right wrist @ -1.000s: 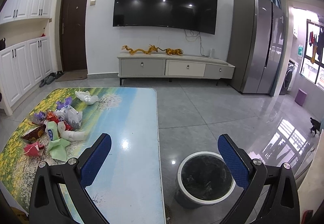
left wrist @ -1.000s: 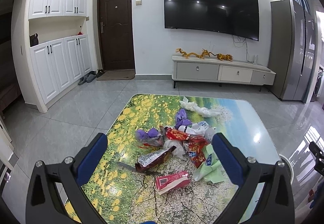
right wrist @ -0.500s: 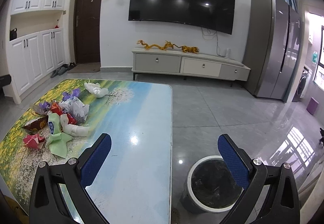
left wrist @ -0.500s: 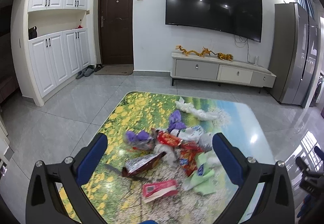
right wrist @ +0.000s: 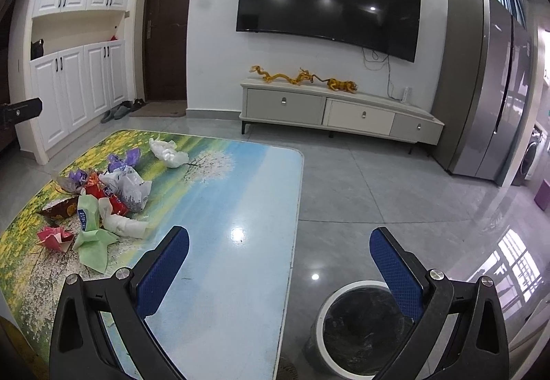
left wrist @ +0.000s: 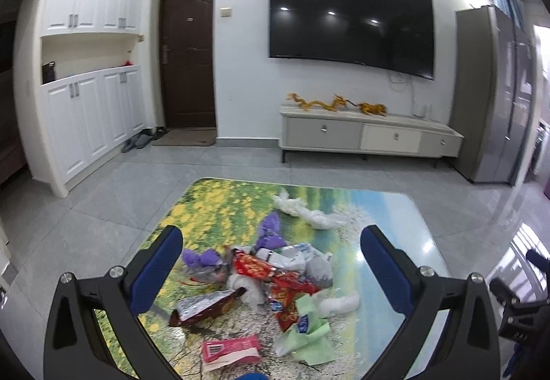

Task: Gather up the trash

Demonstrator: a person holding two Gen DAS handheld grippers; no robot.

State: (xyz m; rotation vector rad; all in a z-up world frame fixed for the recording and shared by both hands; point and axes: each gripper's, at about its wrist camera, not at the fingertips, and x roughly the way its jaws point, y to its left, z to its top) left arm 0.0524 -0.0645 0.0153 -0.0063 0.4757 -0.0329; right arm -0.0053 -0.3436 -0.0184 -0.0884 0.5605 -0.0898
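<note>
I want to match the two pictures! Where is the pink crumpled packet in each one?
Left wrist view: the pink crumpled packet lies at the bottom centre, nearest the camera, on the flower-print table.
Right wrist view: the same packet sits at the far left, at the near end of the trash pile.
Shared landmark: the light green wrapper lies just beside it in both.

The left gripper [left wrist: 271, 263] hangs wide open above a litter heap [left wrist: 271, 280] on the counter [left wrist: 378, 208]. A pink packet [left wrist: 230, 349] lies nearest.
</note>
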